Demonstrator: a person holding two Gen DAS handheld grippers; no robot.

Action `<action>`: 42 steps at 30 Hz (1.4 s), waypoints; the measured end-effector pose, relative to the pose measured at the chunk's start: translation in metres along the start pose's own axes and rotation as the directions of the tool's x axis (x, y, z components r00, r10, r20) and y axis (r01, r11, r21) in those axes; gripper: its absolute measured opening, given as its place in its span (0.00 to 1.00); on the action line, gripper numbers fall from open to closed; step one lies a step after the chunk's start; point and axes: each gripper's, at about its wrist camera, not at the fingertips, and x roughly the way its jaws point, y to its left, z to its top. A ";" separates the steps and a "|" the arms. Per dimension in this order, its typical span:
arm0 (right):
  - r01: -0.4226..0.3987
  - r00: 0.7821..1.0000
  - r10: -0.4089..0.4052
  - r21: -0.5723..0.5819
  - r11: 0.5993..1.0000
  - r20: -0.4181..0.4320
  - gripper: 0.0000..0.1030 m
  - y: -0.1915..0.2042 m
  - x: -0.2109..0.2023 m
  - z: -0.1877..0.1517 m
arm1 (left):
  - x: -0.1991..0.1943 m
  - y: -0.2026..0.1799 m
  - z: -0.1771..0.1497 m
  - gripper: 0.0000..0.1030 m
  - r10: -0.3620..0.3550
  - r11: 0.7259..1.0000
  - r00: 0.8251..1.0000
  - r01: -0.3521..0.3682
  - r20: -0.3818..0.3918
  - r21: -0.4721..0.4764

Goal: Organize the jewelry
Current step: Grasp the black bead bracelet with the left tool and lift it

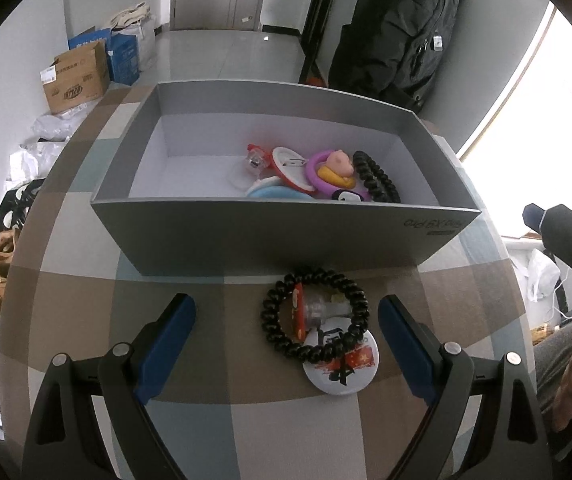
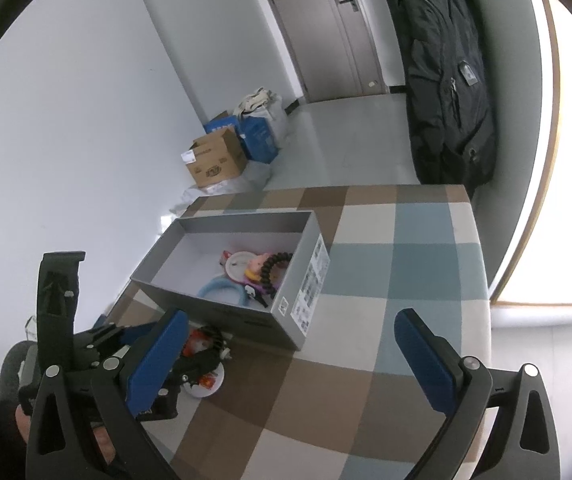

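A grey open box stands on the checked tabletop and holds several trinkets: a purple ring with a pink figure, a black spiral hair tie, a red-rimmed badge and a blue ring. In front of the box lie a black spiral hair tie, a red clear-topped piece inside it and a white round badge. My left gripper is open, its jaws on either side of these. My right gripper is open and empty above the table, right of the box.
Cardboard and blue boxes stand on the floor at the far left. A black backpack hangs behind the table. The table's edge runs near the window. The left gripper and hand also show in the right wrist view.
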 end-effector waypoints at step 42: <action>0.030 0.998 -0.030 0.007 1.000 -0.054 1.00 0.002 0.009 -0.011 | -0.034 0.015 0.018 0.41 -0.173 0.982 0.978 0.180 0.118 -0.052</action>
